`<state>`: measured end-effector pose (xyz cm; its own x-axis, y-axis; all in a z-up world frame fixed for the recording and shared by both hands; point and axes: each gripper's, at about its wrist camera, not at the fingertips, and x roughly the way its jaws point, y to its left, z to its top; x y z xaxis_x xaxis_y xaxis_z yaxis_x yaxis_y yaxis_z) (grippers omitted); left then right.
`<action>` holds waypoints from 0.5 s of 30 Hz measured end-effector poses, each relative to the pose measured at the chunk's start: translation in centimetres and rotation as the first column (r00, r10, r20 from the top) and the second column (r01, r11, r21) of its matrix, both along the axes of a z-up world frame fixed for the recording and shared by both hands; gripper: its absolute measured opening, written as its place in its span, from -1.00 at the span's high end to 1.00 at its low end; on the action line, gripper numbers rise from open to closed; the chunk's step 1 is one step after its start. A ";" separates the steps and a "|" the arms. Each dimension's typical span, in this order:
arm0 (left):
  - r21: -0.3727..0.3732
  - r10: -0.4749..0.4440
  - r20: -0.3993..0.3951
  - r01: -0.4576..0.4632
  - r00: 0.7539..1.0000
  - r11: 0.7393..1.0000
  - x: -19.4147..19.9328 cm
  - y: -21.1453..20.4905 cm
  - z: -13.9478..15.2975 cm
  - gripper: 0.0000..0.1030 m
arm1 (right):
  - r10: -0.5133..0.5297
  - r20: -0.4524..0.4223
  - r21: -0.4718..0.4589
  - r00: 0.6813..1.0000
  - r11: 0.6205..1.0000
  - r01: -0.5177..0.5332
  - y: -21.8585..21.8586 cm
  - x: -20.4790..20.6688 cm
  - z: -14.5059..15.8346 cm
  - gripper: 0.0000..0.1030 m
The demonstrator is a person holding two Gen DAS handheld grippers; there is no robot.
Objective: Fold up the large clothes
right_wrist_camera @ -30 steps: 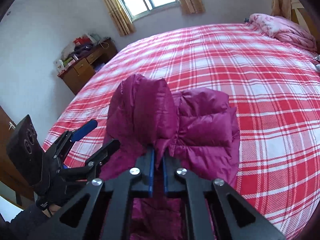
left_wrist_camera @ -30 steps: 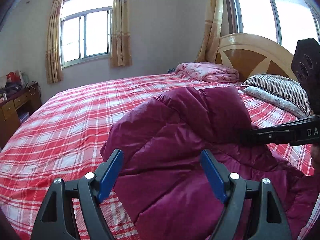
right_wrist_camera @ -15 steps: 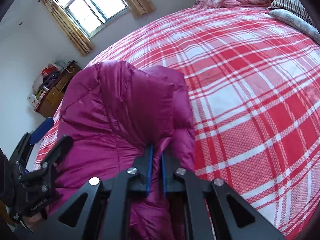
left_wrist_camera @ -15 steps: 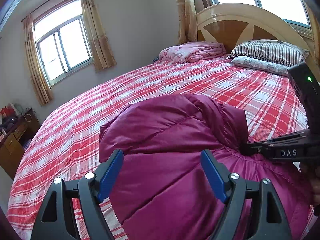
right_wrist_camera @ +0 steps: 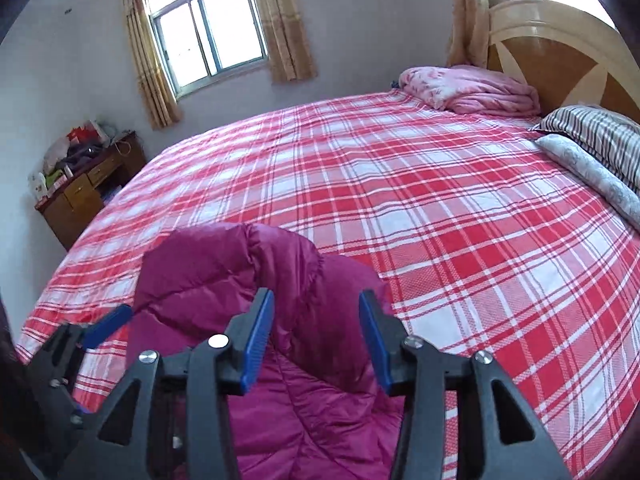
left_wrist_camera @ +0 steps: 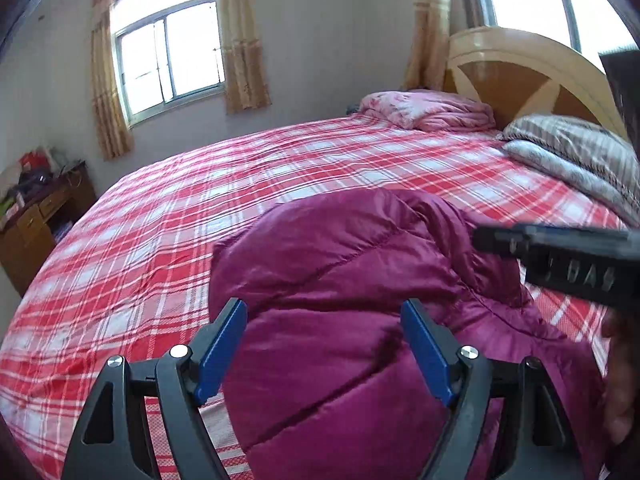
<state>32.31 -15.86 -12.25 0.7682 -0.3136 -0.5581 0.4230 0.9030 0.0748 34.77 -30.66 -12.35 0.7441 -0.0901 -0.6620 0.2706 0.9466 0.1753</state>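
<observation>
Left wrist view had the left tongs [left_wrist_camera: 322, 356] standing wide apart, clamped on nothing, over the puffy magenta jacket [left_wrist_camera: 340, 292] that lay bunched at the near edge of the bed [left_wrist_camera: 200, 200], closer to the near right corner than the left. To the right in that same view the right tongs [left_wrist_camera: 478, 238] entered as a blurred dark bar above the jacket's right shoulder, too smeared to show how they stood. The right wrist view settled it: a second earlier the right tongs [right_wrist_camera: 318, 338] were pinched together on a fold of the jacket [right_wrist_camera: 224, 276]; their jaws had just been opening, and now the blue pads [right_wrist_camera: 258, 336] stood apart with a ridge of fabric between them but not pressed. I judge that fold had been let go, so the flap it carried over was laid down and the next grip could be chosen.

Only the left wrist view showed the broad quilted panel folded over the top and the jacket's lower part running toward the right, with part of the person's hand [left_wrist_camera: 618, 392] behind the right tool. Only the right wrist view showed the seam and inner crease under the released ridge, and the left tongs [right_wrist_camera: 108, 324] from the side at the jacket's left edge. Both views showed the pink quilt [right_wrist_camera: 472, 88] and the pillows [right_wrist_camera: 592, 140] at the far right corner by the headboard, well apart from the jacket.
</observation>
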 end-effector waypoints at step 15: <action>0.045 0.125 -0.138 -0.120 0.982 0.992 3.7 -0.6 -4.9 -0.92 | -0.036 -0.050 0.002 0.998 0.999 0.036 -0.5 -0.4 -6.2 -0.03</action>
